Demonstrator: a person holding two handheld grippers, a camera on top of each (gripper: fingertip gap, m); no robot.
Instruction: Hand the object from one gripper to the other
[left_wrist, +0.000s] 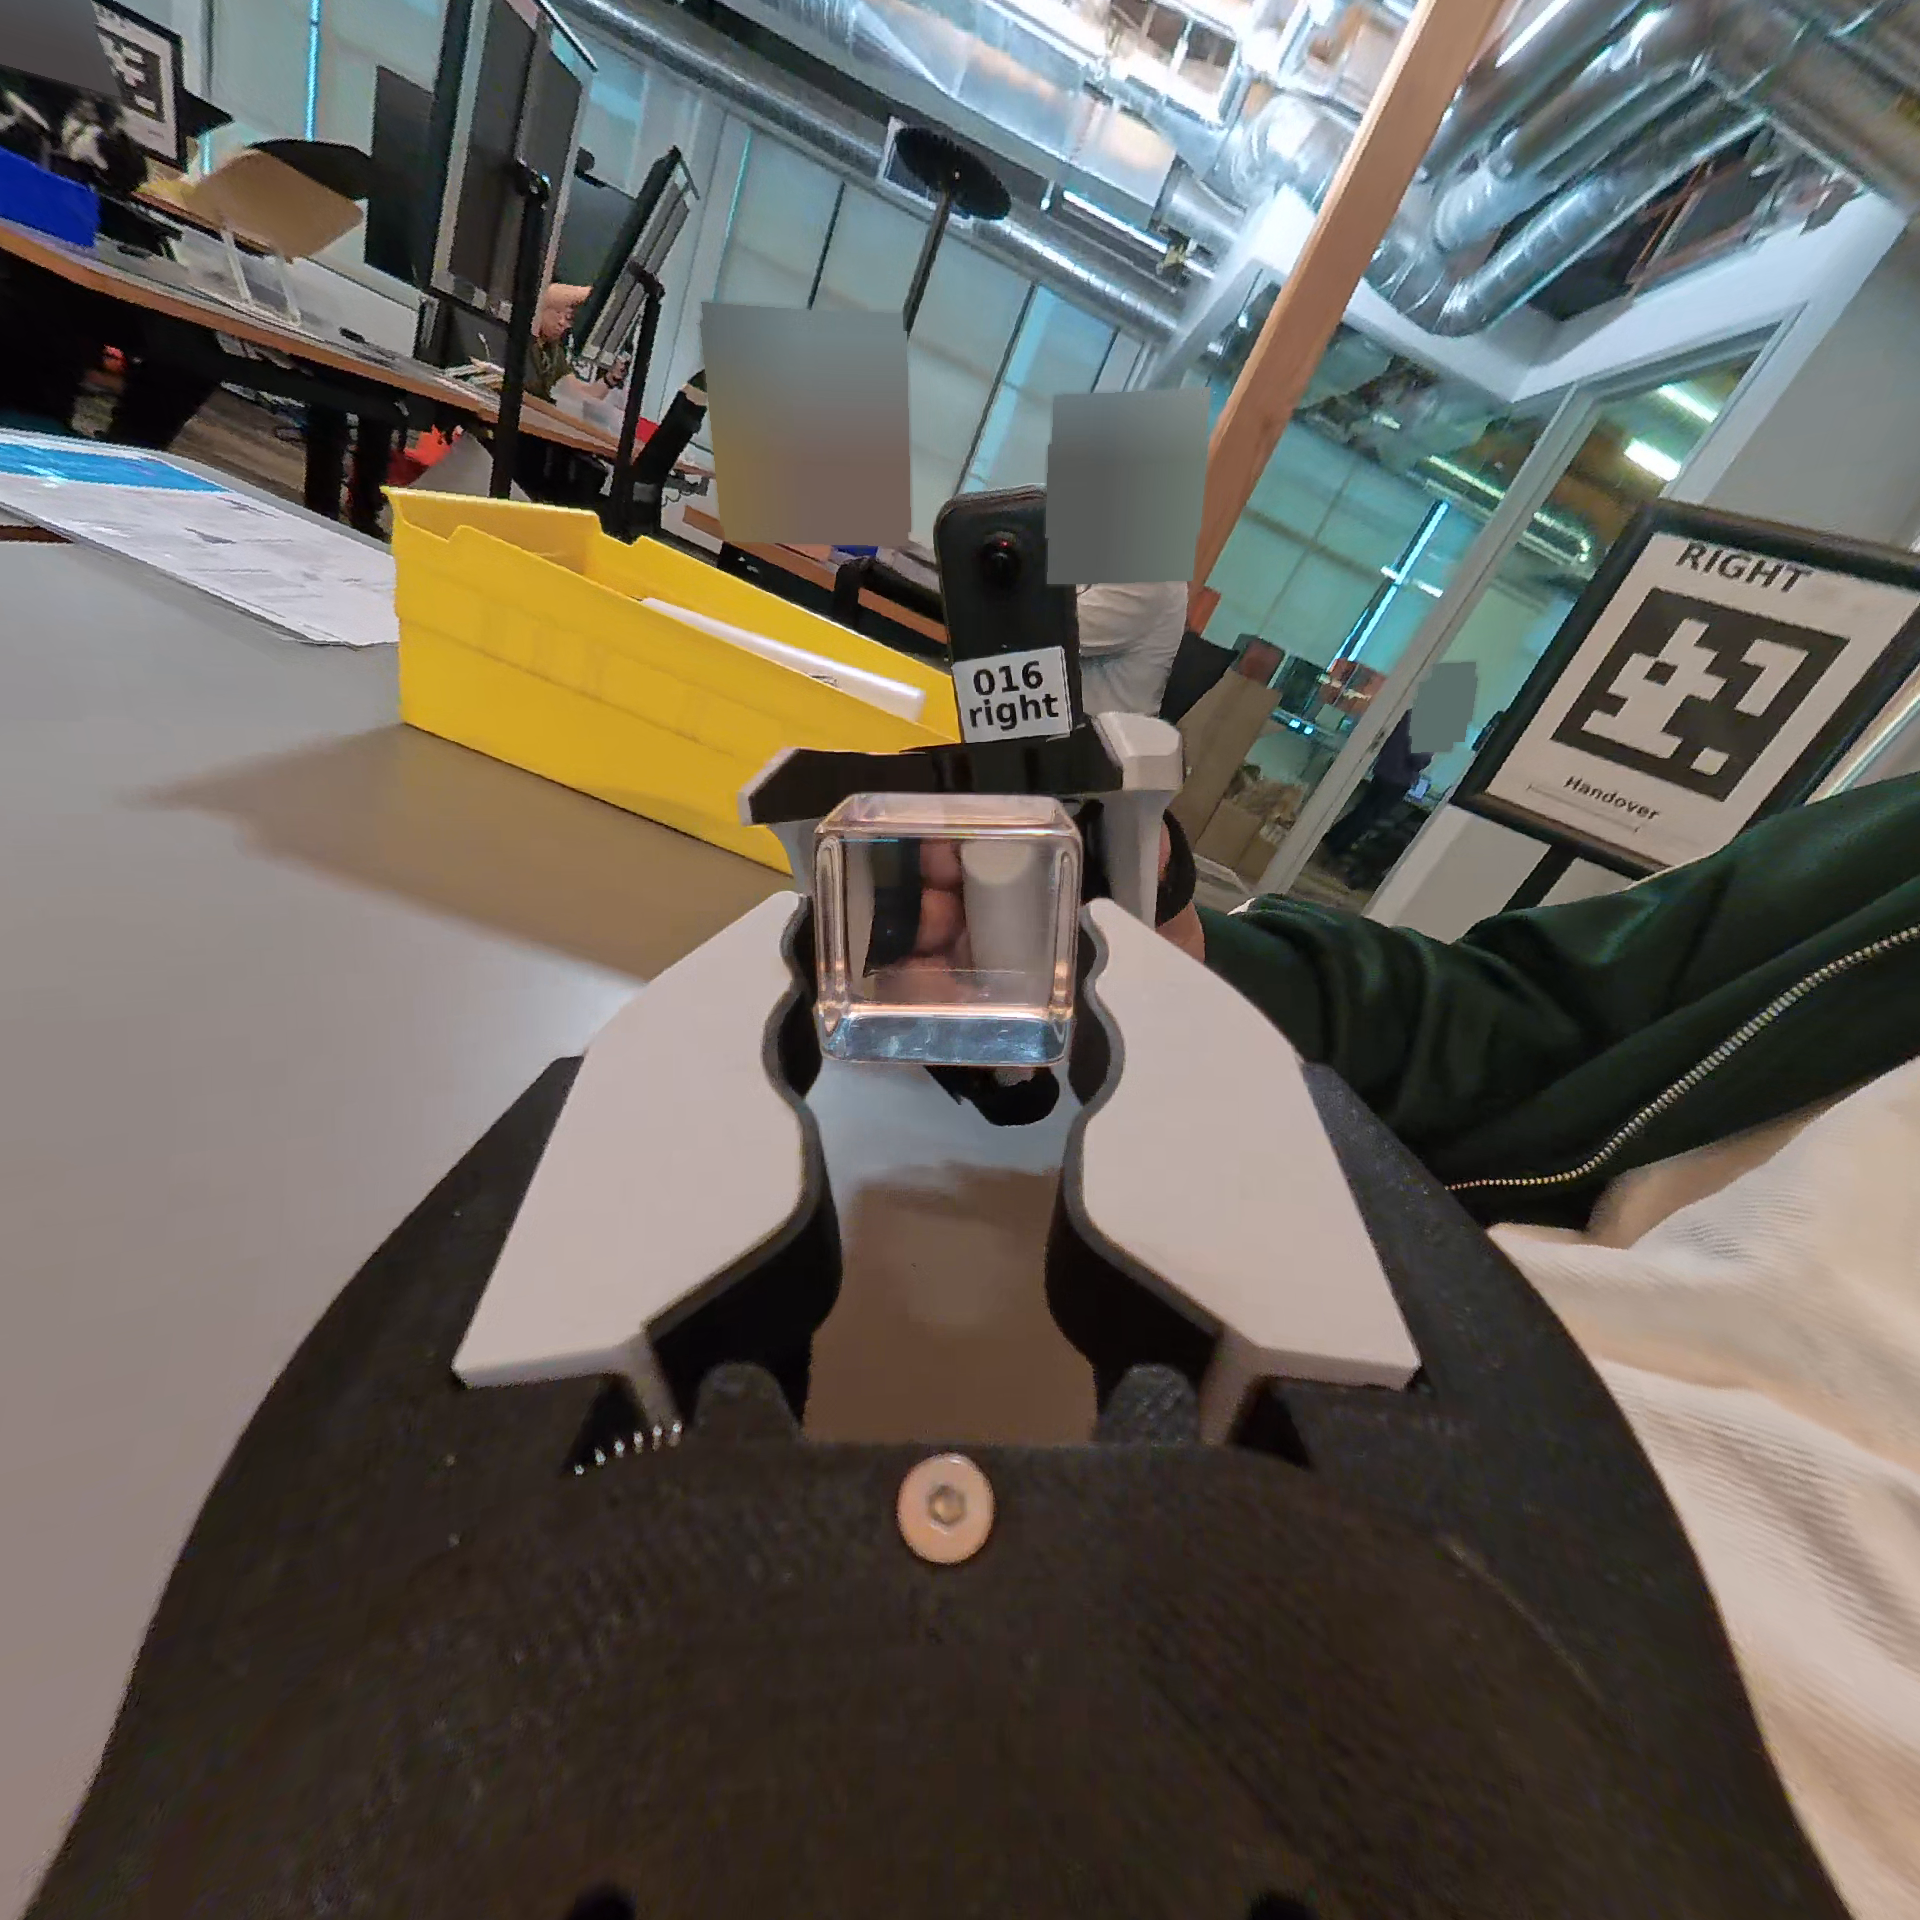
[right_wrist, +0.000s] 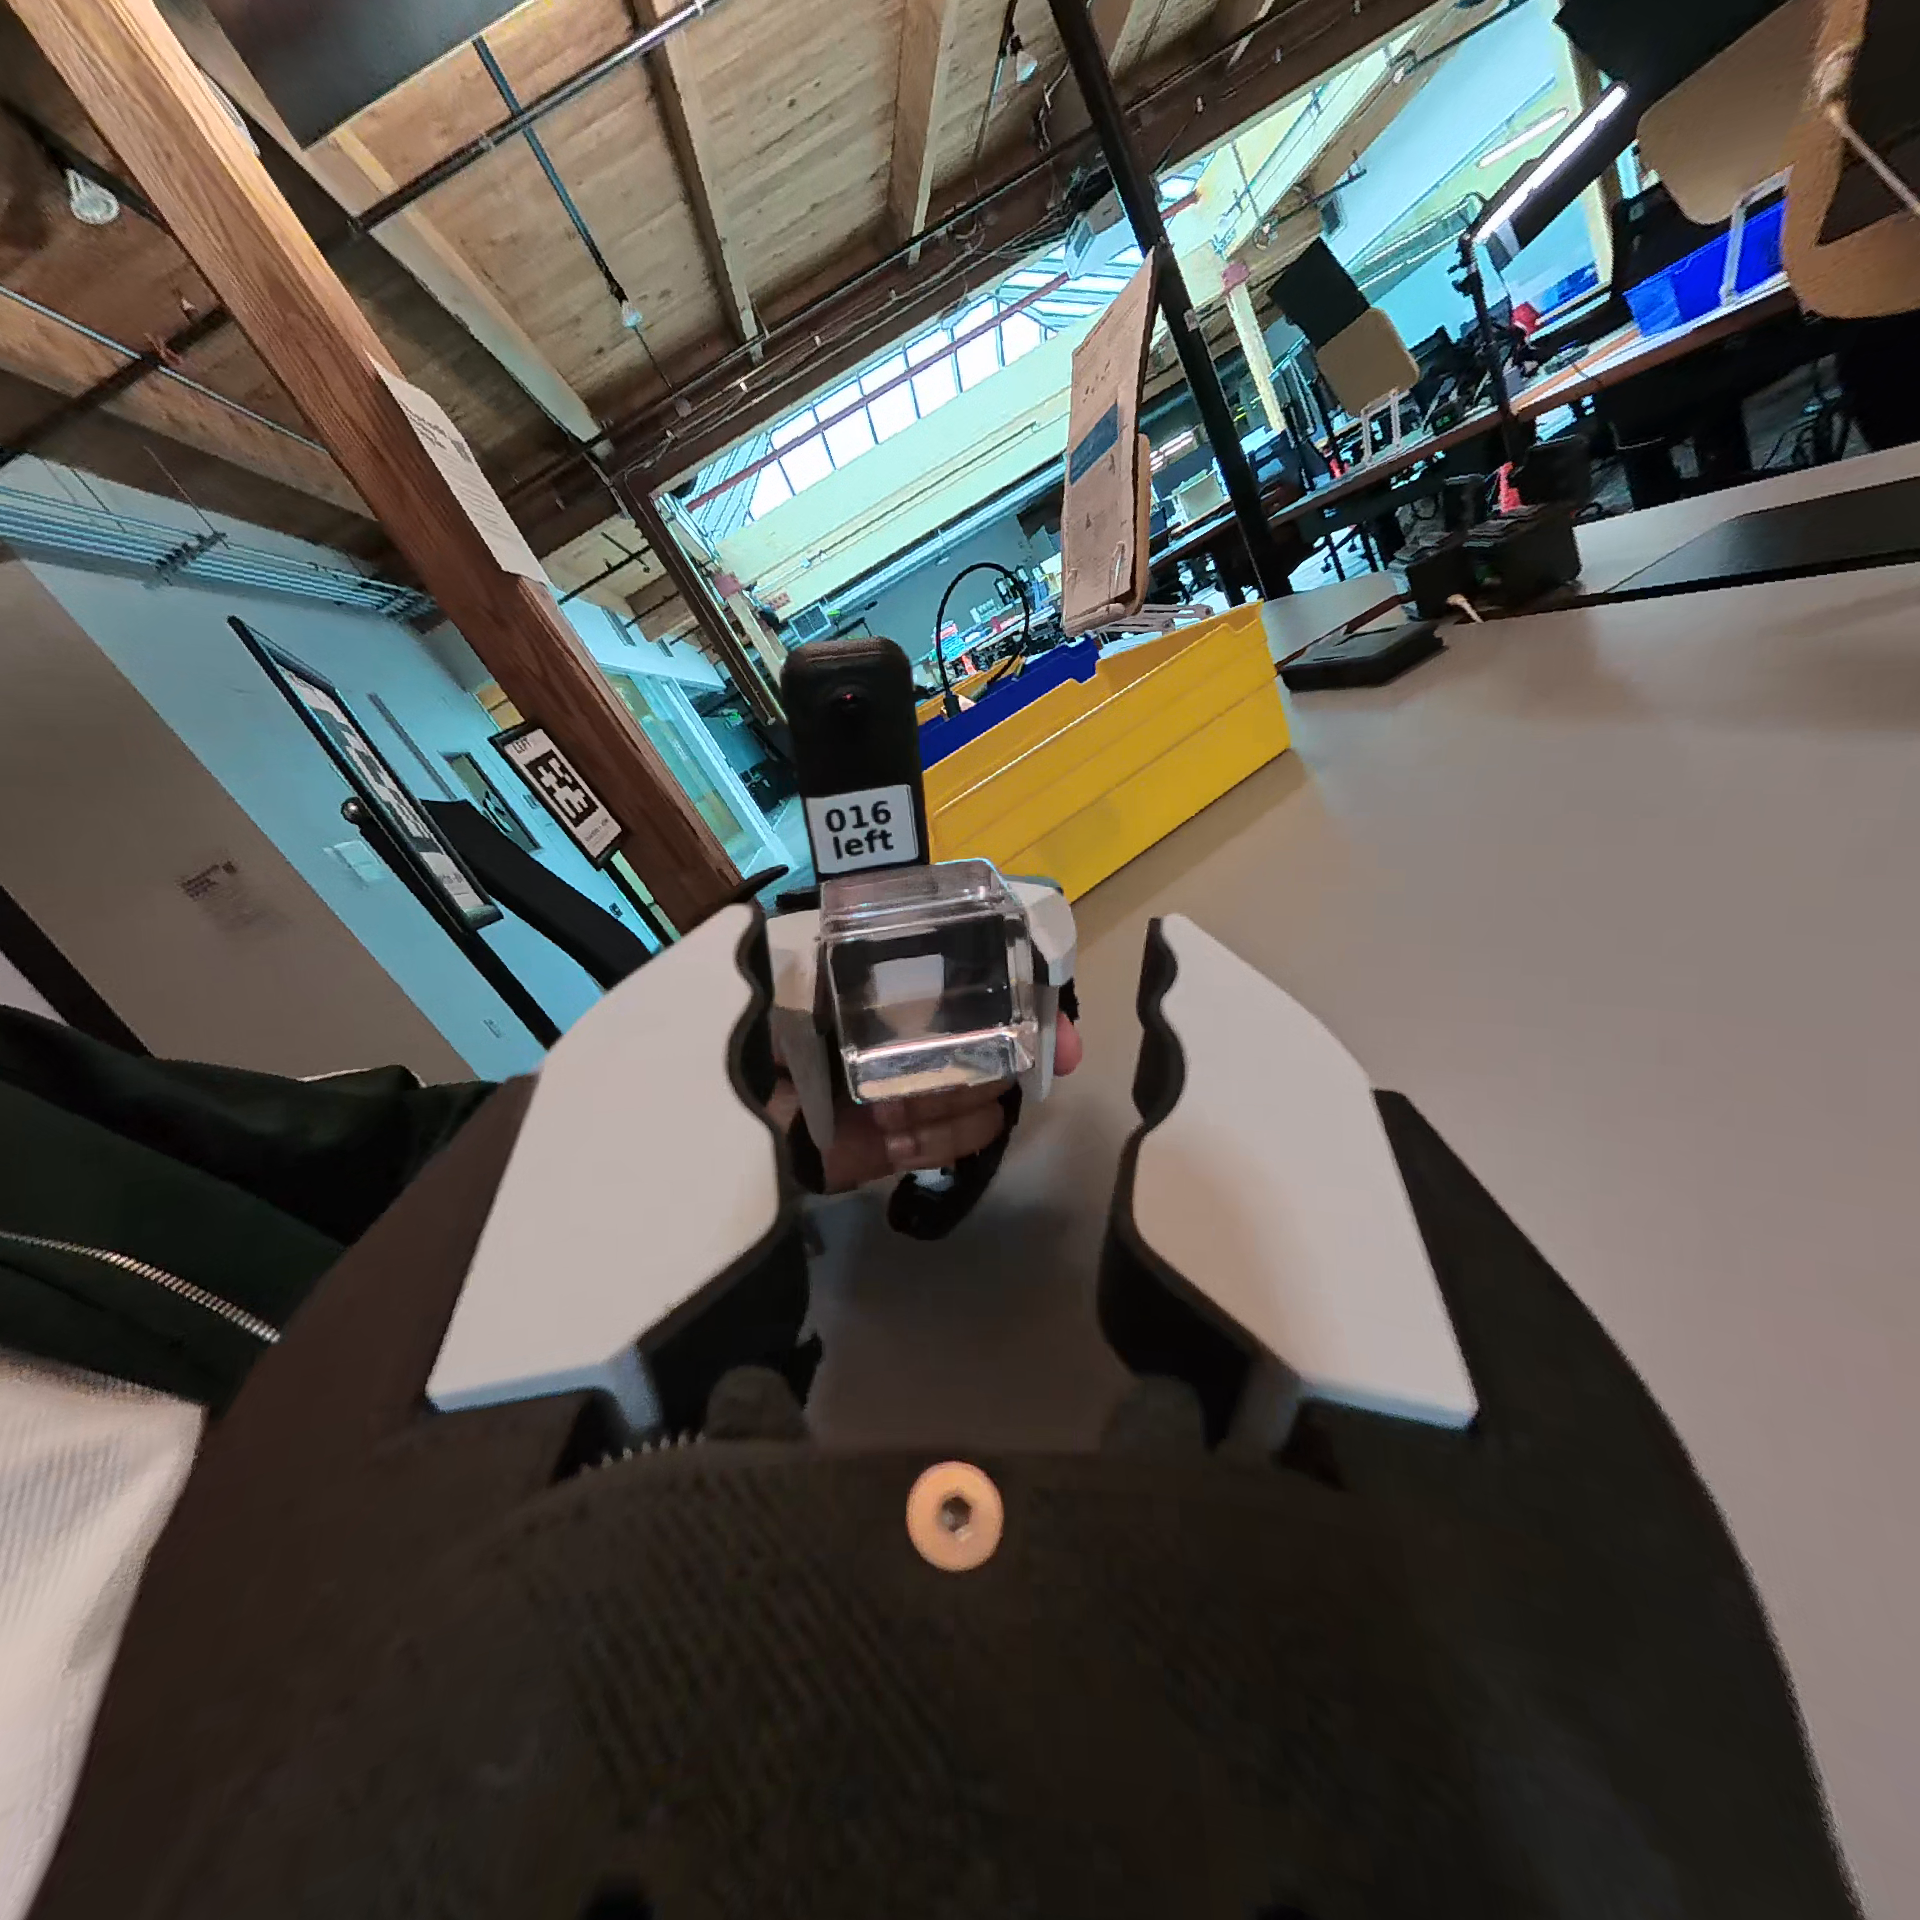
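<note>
Both wrist views face each other closely, sharing the clear cube (left_wrist: 943, 928).

I see bright, even light from ceiling strips and skylight windows (right_wrist: 883, 416). The yellow bin (left_wrist: 582, 665) throws a soft shadow on the tabletop (left_wrist: 208, 935). Glare sits on the clear cube (left_wrist: 945, 925). Both views bend strongly at the edges, and my right claw (right_wrist: 951, 997) looks slightly motion-blurred.
</note>
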